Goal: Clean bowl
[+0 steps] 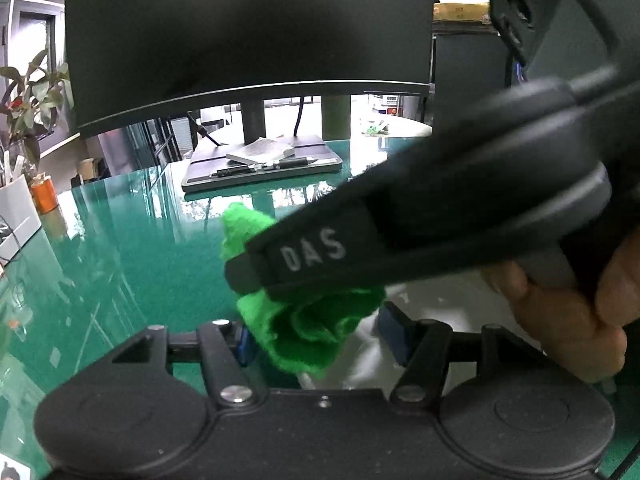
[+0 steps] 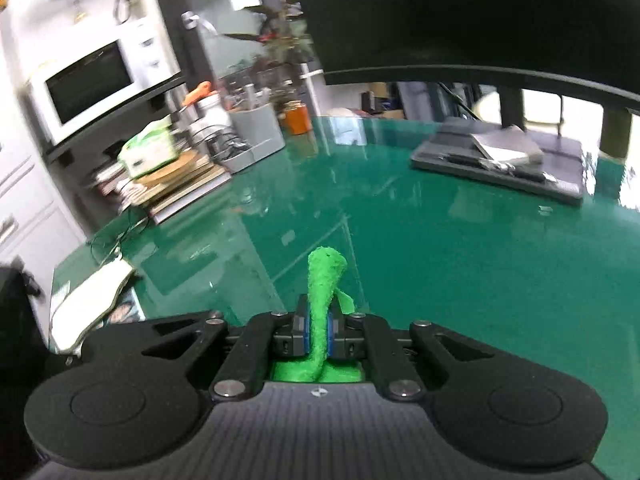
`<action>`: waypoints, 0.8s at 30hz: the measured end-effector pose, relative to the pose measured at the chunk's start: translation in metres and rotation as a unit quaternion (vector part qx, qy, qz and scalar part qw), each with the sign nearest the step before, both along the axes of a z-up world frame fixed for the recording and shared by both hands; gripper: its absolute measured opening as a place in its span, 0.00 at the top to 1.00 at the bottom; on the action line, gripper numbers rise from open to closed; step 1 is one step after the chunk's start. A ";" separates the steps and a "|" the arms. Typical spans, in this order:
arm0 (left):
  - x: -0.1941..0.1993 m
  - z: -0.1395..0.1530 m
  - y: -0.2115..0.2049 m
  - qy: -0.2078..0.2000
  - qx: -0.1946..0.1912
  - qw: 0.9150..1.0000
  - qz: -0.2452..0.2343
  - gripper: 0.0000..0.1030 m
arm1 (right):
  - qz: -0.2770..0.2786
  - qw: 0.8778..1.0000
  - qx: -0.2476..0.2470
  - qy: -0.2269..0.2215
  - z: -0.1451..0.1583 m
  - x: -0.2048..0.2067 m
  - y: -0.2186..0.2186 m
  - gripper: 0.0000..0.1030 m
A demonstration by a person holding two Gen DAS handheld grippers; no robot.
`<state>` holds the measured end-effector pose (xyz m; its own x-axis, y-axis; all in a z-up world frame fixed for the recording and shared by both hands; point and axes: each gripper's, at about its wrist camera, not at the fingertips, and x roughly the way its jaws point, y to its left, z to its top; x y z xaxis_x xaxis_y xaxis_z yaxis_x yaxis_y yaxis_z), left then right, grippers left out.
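In the left wrist view my right gripper (image 1: 242,274) reaches in from the right, held by a person's hand (image 1: 560,312). It is shut on a bright green cloth (image 1: 308,332) that bunches above and below its tip. The cloth hangs between the blue pads (image 1: 394,332) of my left gripper (image 1: 320,338), whose jaws stand apart. A white bowl (image 1: 424,308) lies low between them, mostly hidden by cloth and gripper; whether the pads touch it I cannot tell. In the right wrist view the right gripper (image 2: 318,320) pinches the green cloth (image 2: 324,280), which sticks up past its fingers.
The green glass table (image 2: 440,260) carries a monitor (image 1: 248,40) on a stand base with a notebook and pens (image 1: 260,164). At the left edge are a plant (image 1: 28,96), an orange cup (image 1: 44,196), a grey organiser (image 2: 256,140), stacked books (image 2: 172,188) and a microwave (image 2: 88,84).
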<state>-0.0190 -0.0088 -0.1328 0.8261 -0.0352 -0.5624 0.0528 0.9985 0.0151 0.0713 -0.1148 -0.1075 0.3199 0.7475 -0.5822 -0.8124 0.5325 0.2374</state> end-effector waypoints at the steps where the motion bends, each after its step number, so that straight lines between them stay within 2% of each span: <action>1: 0.000 0.000 -0.001 -0.001 -0.002 1.000 -0.003 0.48 | -0.004 1.000 0.000 -0.001 0.000 0.001 -0.002 0.93; 4: -0.001 0.001 -0.005 -0.002 -0.004 1.000 -0.014 0.51 | -0.057 0.998 -0.007 -0.010 0.001 0.014 -0.028 0.91; 10: -0.001 0.000 -0.005 0.000 -0.011 1.000 -0.017 0.53 | -0.104 0.994 -0.009 -0.011 -0.002 0.021 -0.063 0.91; 15: -0.001 0.000 -0.007 0.003 -0.015 1.000 -0.016 0.55 | -0.099 0.995 0.005 -0.010 -0.006 0.021 -0.051 0.90; 17: -0.001 0.001 -0.007 0.004 -0.018 1.000 -0.018 0.61 | -0.093 0.996 0.010 -0.009 -0.007 0.021 -0.046 0.90; 18: -0.001 0.001 -0.006 0.003 -0.019 1.000 -0.019 0.68 | -0.093 0.996 0.010 -0.012 -0.008 0.021 -0.045 0.90; 19: -0.001 0.001 -0.007 0.003 -0.019 1.000 -0.020 0.68 | -0.093 0.995 0.011 -0.015 -0.008 0.020 -0.044 0.90; 24: -0.002 0.001 -0.004 -0.001 -0.031 0.999 -0.014 0.70 | -0.125 0.992 0.021 -0.013 -0.006 0.017 -0.076 0.90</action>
